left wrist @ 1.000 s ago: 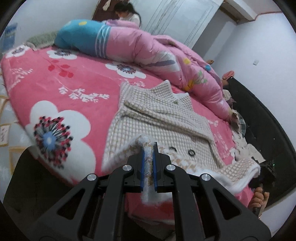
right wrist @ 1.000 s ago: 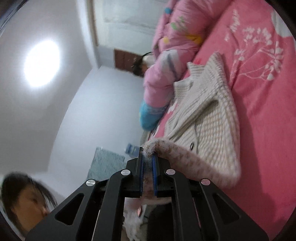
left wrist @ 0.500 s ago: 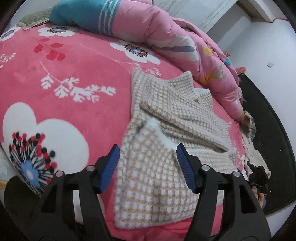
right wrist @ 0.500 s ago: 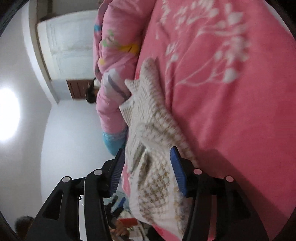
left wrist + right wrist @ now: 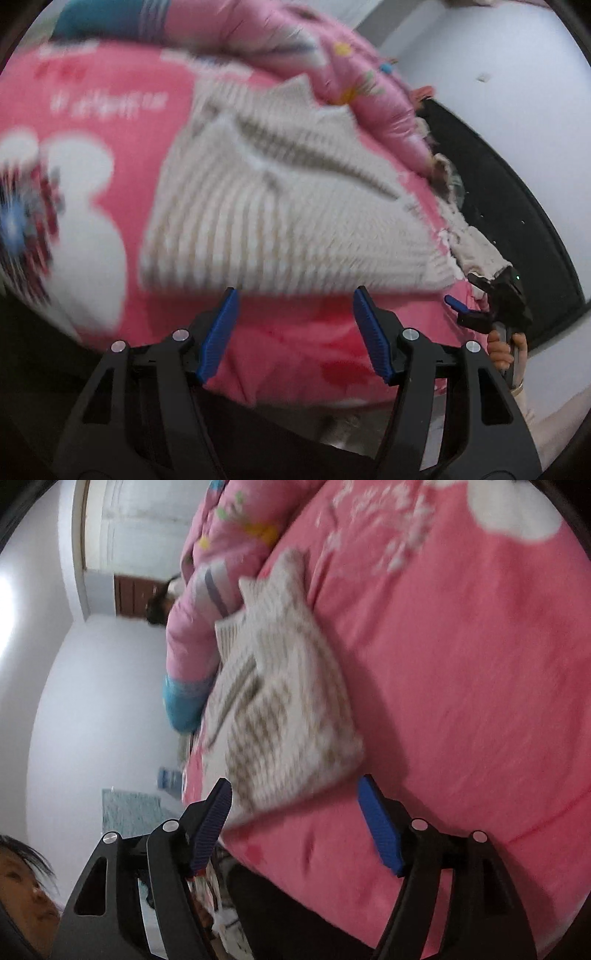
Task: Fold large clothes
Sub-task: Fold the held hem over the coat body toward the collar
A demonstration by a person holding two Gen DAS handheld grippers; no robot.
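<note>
A beige and white checked knit coat lies folded on the pink flowered bed cover, its hem turned up over the body. My left gripper is open and empty, just in front of the coat's near edge. My right gripper is open and empty, just short of the coat's near corner. The right gripper also shows in the left wrist view, held by a hand at the bed's right edge. Both views are motion blurred.
A rolled pink quilt with a blue end lies behind the coat. A black surface borders the bed on the right. A person's face is at lower left; another person sits far back.
Both grippers opened and let go of the coat's hem after laying it over the body. Since half a second ago both have drawn back off the coat toward the bed's edge.
</note>
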